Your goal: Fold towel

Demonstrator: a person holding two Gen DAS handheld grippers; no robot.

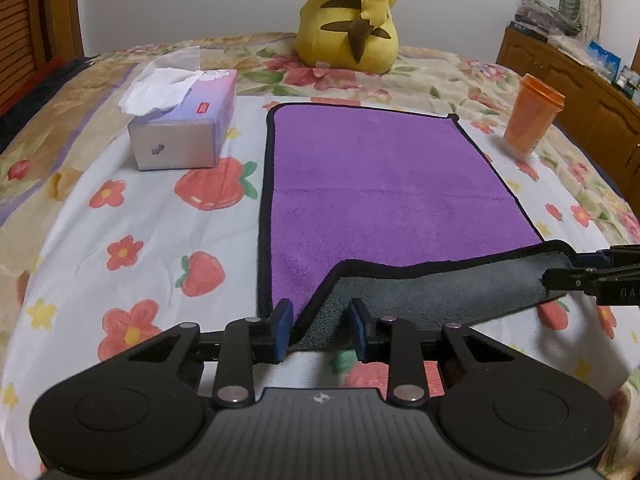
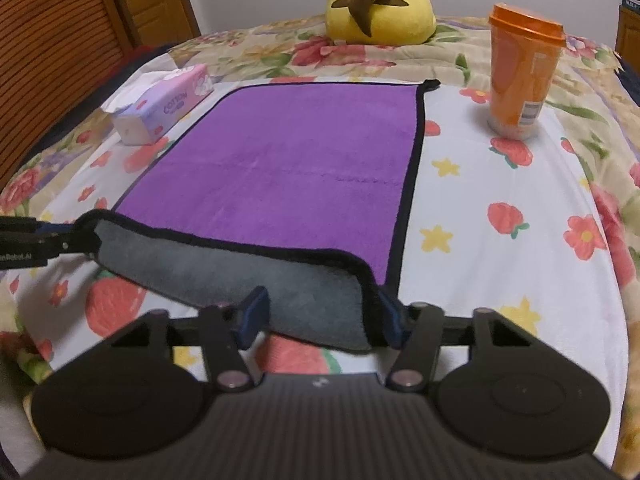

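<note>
A purple towel (image 1: pixel 380 184) with a black hem and grey underside lies flat on the bed; it also shows in the right wrist view (image 2: pixel 288 160). Its near edge is lifted and curled over, grey side up. My left gripper (image 1: pixel 320 330) has its jaws apart around the near left corner, with the cloth between the blue pads. My right gripper (image 2: pixel 320 316) has its jaws apart around the near right corner, with the cloth draped between the pads. Each gripper shows in the other's view, the right one in the left wrist view (image 1: pixel 576 272) and the left one in the right wrist view (image 2: pixel 72 240).
A tissue box (image 1: pixel 180 128) sits left of the towel. An orange lidded cup (image 2: pixel 520 76) stands to the right. A yellow plush toy (image 1: pixel 352 16) sits behind the towel. A wooden cabinet (image 1: pixel 580 80) stands at the far right.
</note>
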